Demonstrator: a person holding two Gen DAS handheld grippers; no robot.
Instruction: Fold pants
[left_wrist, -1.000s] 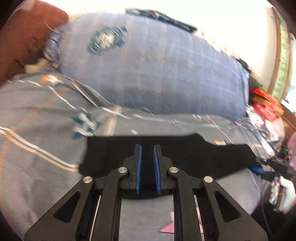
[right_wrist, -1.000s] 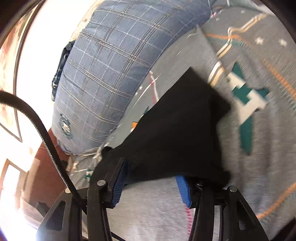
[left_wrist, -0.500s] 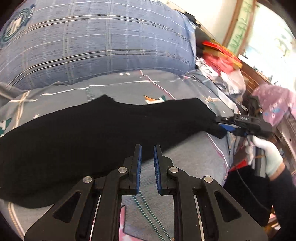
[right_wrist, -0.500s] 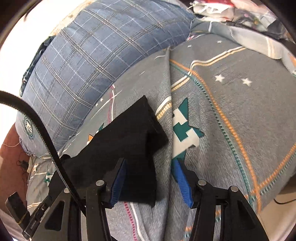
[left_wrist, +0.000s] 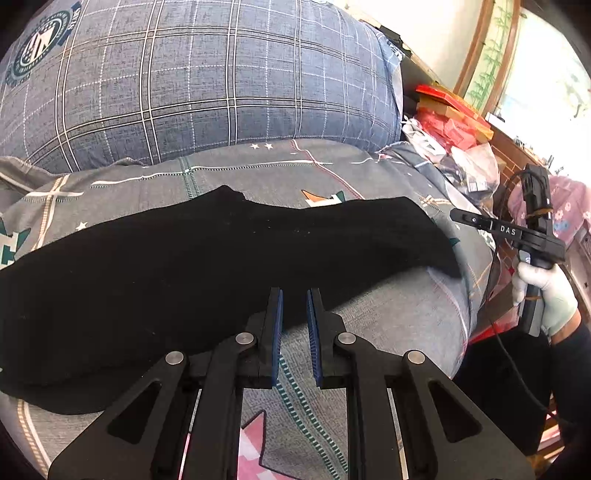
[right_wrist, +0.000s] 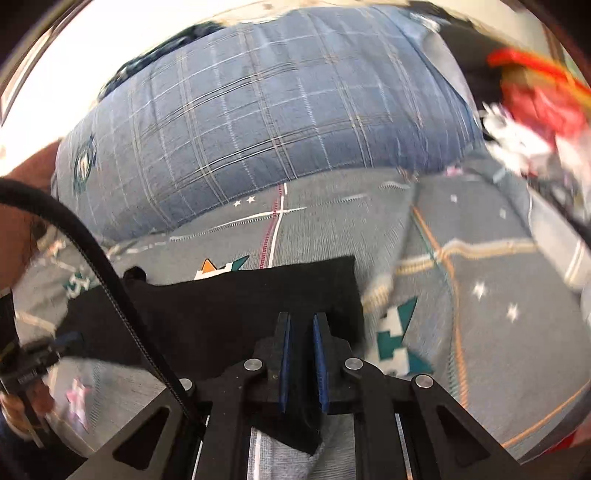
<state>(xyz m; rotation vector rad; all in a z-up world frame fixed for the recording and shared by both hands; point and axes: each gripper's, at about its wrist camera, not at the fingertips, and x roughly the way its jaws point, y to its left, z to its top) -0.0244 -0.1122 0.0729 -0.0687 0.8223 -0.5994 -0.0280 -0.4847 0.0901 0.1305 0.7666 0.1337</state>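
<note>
Your left tool (left_wrist: 294, 295) has its jaws nearly together over the near hem of the pants (left_wrist: 221, 258). I cannot tell if it pinches cloth. The right tool (right_wrist: 301, 317) has just closed its jaws to a narrow gap at the far end, and there too a grip is not sure. The pants lie stretched long on the bed (left_wrist: 388, 317), in front of the plaid pillow (left_wrist: 203, 85), probably so they fold straight. Bare bed between pants and pillow gives you room. Beside the pillow, the clutter (left_wrist: 450, 125) limits you.
</note>
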